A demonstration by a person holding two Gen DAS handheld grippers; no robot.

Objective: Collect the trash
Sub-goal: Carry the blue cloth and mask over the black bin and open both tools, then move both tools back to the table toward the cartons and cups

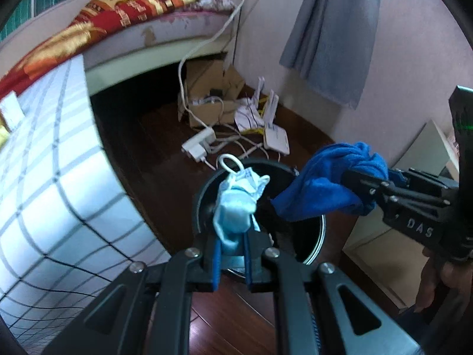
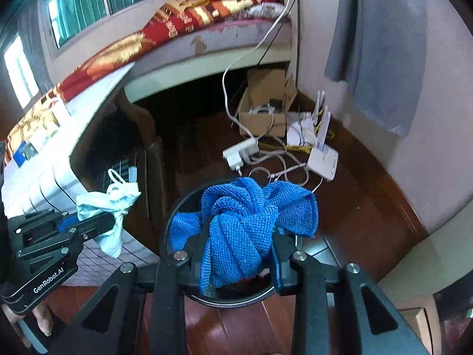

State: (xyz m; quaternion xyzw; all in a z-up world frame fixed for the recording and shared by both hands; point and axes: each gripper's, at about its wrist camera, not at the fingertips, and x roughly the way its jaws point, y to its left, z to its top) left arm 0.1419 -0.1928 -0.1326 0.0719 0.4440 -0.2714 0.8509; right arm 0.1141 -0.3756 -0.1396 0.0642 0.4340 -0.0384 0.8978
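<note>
My left gripper (image 1: 231, 247) is shut on a crumpled light-blue face mask (image 1: 236, 207) and holds it over the round black trash bin (image 1: 313, 236) on the floor. In the right wrist view the left gripper (image 2: 113, 222) holds the mask (image 2: 109, 204) left of the bin (image 2: 189, 204). My right gripper (image 2: 236, 261) is shut on a bunched blue cloth (image 2: 245, 222) right above the bin's opening. In the left wrist view the right gripper (image 1: 359, 188) holds the cloth (image 1: 328, 183) over the bin's right side.
A bed with a checked sheet (image 1: 56, 183) and red blanket (image 1: 112, 14) stands left. A cardboard box (image 2: 266, 103), power strip (image 2: 241, 151), white router (image 2: 322, 162) and cables lie on the wooden floor beyond the bin. A pale cabinet (image 1: 384, 251) stands right.
</note>
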